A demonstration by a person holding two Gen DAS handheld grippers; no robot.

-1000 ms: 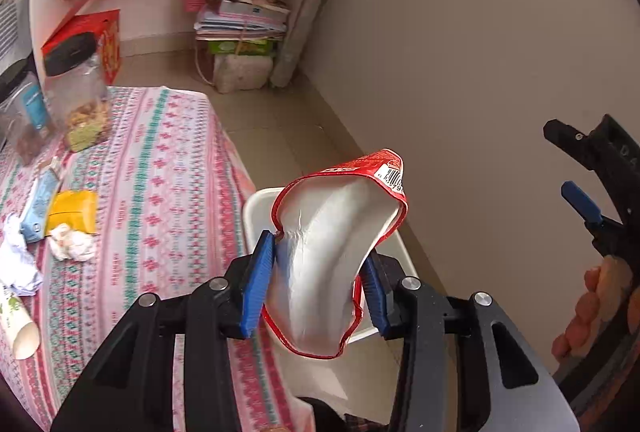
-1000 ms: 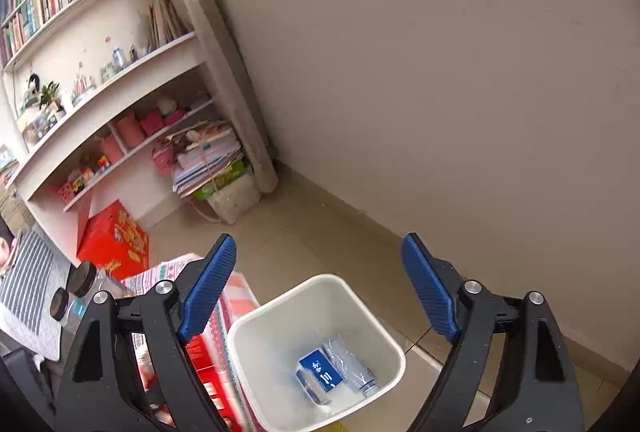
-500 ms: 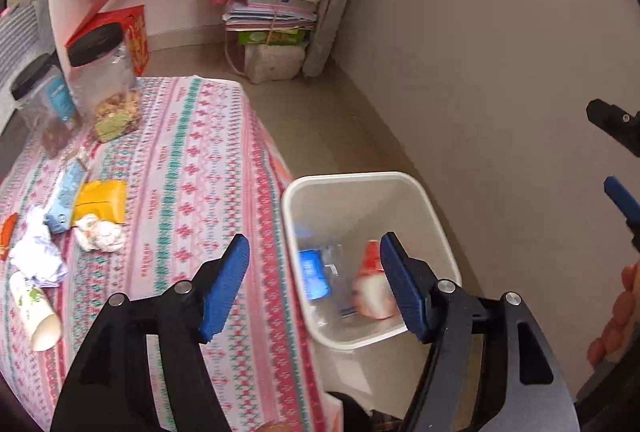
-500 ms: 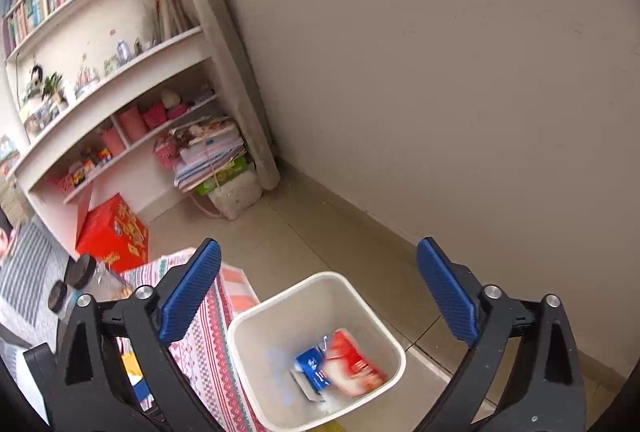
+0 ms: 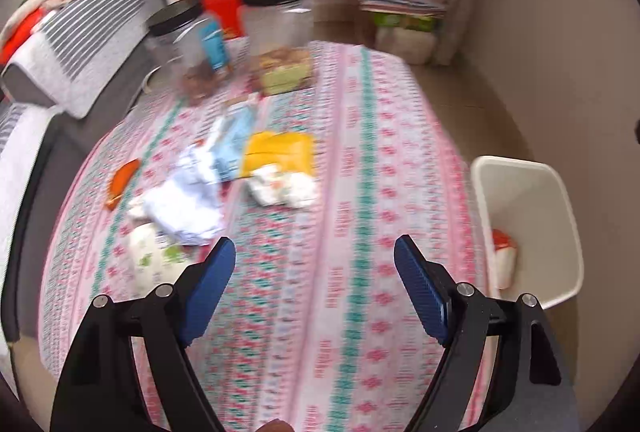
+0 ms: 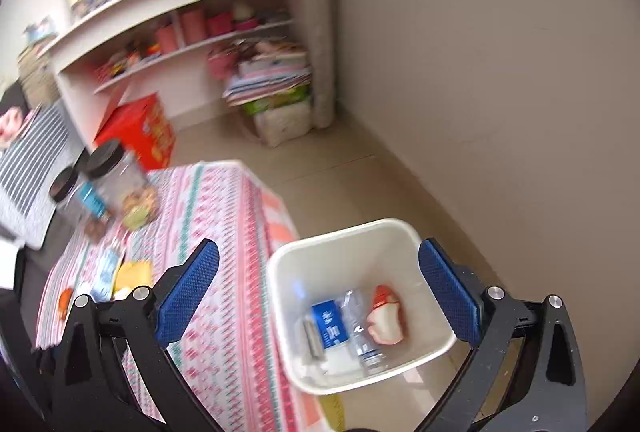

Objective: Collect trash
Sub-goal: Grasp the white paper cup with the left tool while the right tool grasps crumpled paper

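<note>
Presently the work stands between items: both tools are empty and trash remains on the tabletop [image 5: 360, 160], a flat surface under a pink and teal patterned cloth. The bin [image 6: 352, 236], white, smooth plastic, squarish with rounded corners, sits on the floor just beside the tabletop's right edge; it holds a red-and-white wrapper [image 6: 386, 316], a blue carton and clear crinkled plastic. Two clear jars with black lids stand at the far side and look like keepers, not trash.

Left hand-held gripper [image 5: 316, 288]: jaws opening, nothing between them, aimed down over the near tabletop. Right hand-held gripper [image 6: 320, 292]: jaws spread wide, empty, poised above the bin.

Trash left, centre-left of the tabletop: crumpled white paper [image 5: 180, 200], soft and irregular; a flat yellow packet [image 5: 280, 148]; a wadded tissue [image 5: 284, 188] touching it; a pale blue wrapper; a paper cup [image 5: 152, 260] on its side; a small orange scrap [image 5: 124, 176].

Judgement: the next move calls for the left tool to reach leftward to the nearest piece and close lightly on it; crumpled paper compresses and flat film may slip.
</note>
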